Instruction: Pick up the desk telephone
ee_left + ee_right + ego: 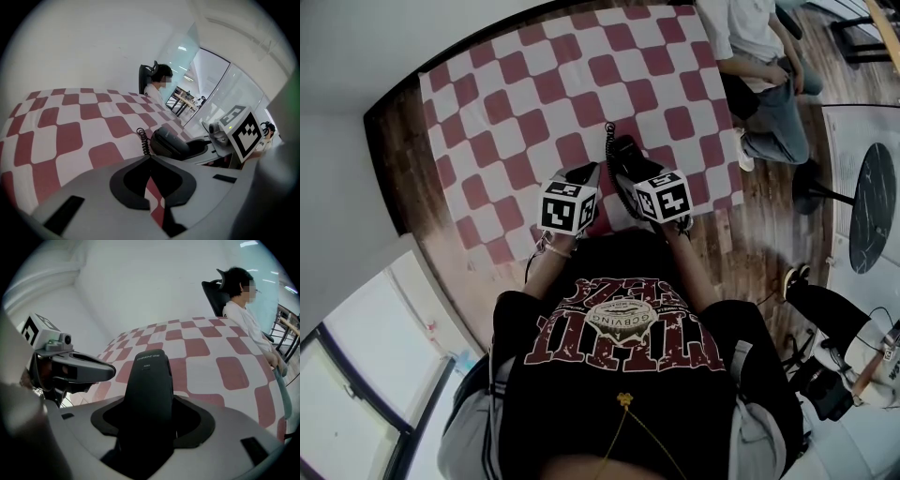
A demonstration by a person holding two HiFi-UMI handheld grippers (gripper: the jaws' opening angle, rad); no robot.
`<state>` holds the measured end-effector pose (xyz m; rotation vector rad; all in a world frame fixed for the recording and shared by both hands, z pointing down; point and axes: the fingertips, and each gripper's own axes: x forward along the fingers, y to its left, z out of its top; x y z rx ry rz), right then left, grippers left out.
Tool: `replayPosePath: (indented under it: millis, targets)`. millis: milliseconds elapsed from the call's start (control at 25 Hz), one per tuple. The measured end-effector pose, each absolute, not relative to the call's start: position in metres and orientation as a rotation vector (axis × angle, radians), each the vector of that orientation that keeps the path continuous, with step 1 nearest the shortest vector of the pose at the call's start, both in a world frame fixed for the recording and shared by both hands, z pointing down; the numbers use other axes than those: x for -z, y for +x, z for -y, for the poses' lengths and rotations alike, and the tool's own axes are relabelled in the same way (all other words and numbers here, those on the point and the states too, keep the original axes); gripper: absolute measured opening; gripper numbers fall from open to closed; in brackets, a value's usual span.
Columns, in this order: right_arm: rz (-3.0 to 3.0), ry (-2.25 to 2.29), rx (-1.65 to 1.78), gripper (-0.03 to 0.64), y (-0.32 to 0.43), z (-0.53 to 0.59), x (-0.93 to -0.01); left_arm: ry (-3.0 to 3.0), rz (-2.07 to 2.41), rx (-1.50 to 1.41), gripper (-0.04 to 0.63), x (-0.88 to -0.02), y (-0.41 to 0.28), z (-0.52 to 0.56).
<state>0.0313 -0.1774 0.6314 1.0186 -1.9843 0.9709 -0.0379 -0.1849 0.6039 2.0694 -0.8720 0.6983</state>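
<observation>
Grasp step. Right gripper (149, 423) clamped on phone (149, 376), a black handset at table's (487, 122) 6 o'clock edge. Cord (144, 140) trails toward 12. Left gripper (151, 164) near-closed, empty, at phone's 8 o'clock. Next, likely: lift steadily, cord slack.

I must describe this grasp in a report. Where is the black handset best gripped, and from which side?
Grip the handset across its two long sides, coming along its length from the end away from the cord. The body is long and slim, so jaws should span it easily there, with the coil out of the way. The right gripper holds it so.
</observation>
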Motion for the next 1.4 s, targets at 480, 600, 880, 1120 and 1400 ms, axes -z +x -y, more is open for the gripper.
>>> replayPosePath:
  millis: [480,600,880,1120,1400]
  targets:
    - [2.006,0.988,-0.982,0.285,0.033,0.163,-0.604,2.052,0.844,-0.742,0.0,-0.614,-0.033,0.174]
    - [2.009,0.986,-0.981,0.284,0.033,0.161,-0.598,2.042,0.843,-0.759,0.0,-0.619,-0.034,0.172]
    - [2.022,0.976,-0.961,0.285,0.032,0.159,-0.586,2.008,0.833,-0.817,0.0,-0.634,-0.039,0.164]
    - [2.023,0.972,-0.944,0.285,0.034,0.16,-0.58,1.988,0.815,-0.859,0.0,-0.644,-0.04,0.158]
    - [2.034,0.95,-0.922,0.285,0.032,0.16,-0.567,1.969,0.801,-0.901,0.0,-0.652,-0.04,0.15]
